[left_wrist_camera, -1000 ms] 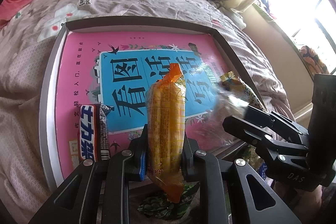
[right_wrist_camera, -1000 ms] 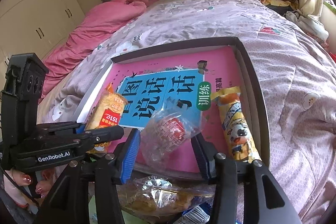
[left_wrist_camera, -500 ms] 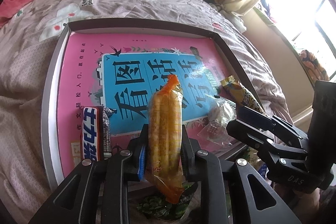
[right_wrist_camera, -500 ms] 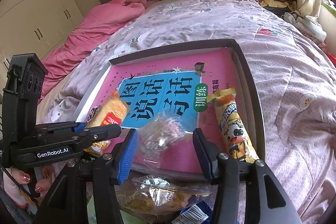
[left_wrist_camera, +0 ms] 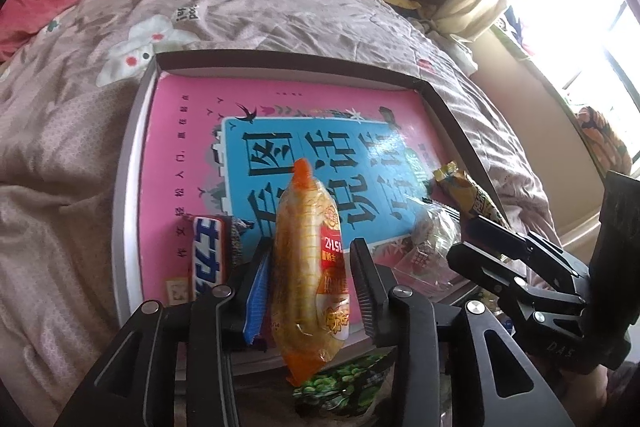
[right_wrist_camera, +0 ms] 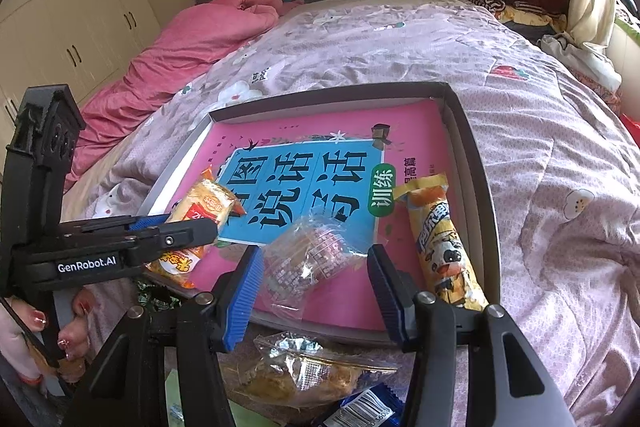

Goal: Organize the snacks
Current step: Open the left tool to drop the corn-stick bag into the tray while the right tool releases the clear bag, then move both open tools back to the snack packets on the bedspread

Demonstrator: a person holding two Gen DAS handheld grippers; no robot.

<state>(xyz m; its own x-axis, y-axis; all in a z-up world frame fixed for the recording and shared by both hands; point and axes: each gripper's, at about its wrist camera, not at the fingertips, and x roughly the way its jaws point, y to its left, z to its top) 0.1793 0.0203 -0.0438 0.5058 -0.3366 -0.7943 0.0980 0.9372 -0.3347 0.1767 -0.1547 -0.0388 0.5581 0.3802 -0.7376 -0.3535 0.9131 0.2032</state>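
In the left wrist view, the left gripper (left_wrist_camera: 312, 277) stood spread around an orange cracker pack (left_wrist_camera: 310, 267) above the tray (left_wrist_camera: 128, 187), beside a blue candy bar (left_wrist_camera: 208, 257).

In the right wrist view, the right gripper (right_wrist_camera: 316, 281) was spread wide; a clear packet (right_wrist_camera: 310, 259) lay on the tray between its fingers, a yellow wafer pack (right_wrist_camera: 442, 247) just beside it.

Four snacks (left_wrist_camera: 310, 267) (left_wrist_camera: 208, 257) (right_wrist_camera: 310, 259) (right_wrist_camera: 442, 245), one tray (right_wrist_camera: 476, 163)
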